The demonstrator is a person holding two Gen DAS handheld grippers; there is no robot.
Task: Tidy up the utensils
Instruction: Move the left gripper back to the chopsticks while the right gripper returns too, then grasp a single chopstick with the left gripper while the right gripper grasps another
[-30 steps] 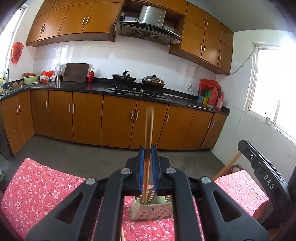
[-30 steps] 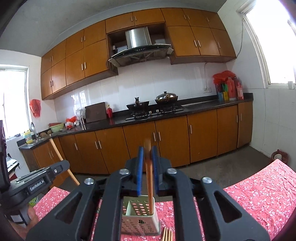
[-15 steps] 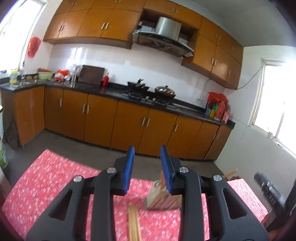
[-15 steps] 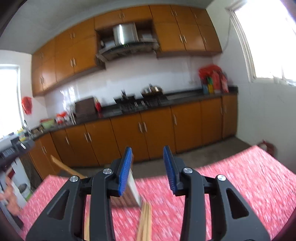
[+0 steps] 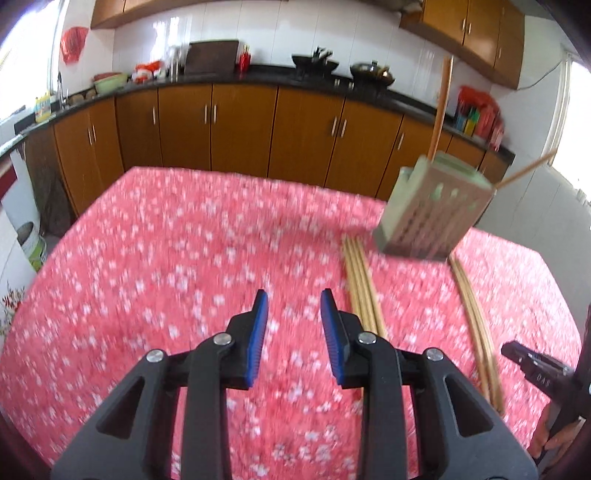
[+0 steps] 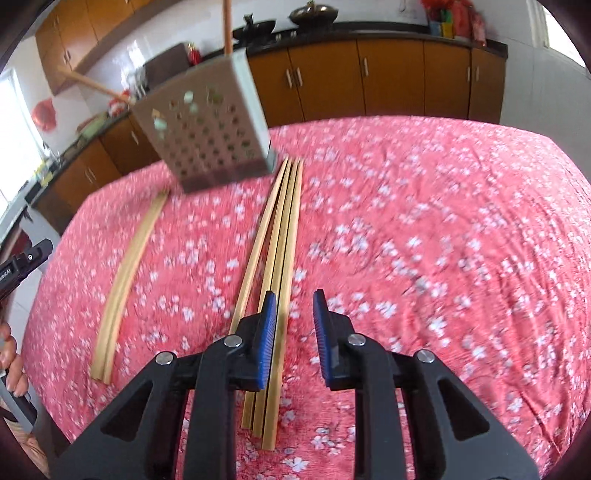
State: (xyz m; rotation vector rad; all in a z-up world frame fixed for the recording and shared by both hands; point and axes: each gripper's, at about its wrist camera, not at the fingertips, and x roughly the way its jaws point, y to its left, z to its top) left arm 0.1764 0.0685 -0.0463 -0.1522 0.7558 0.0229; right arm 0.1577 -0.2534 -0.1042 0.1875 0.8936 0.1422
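The right gripper (image 6: 293, 332), jaws narrowly parted and just closing on nothing, hangs over the near end of a chopstick bundle (image 6: 280, 236) whose long axis runs away toward the perforated utensil holder (image 6: 207, 129). The left gripper (image 5: 293, 332), also empty and parted, probably lies just left of its own bundle (image 5: 360, 280).

A utensil holder (image 6: 207, 125) stands on the counter (image 6: 424, 221) at upper left of the right wrist view, two chopsticks (image 6: 227, 26) in it; a chopstick bundle (image 6: 275, 243) lies before it, a pair (image 6: 125, 273) further left.
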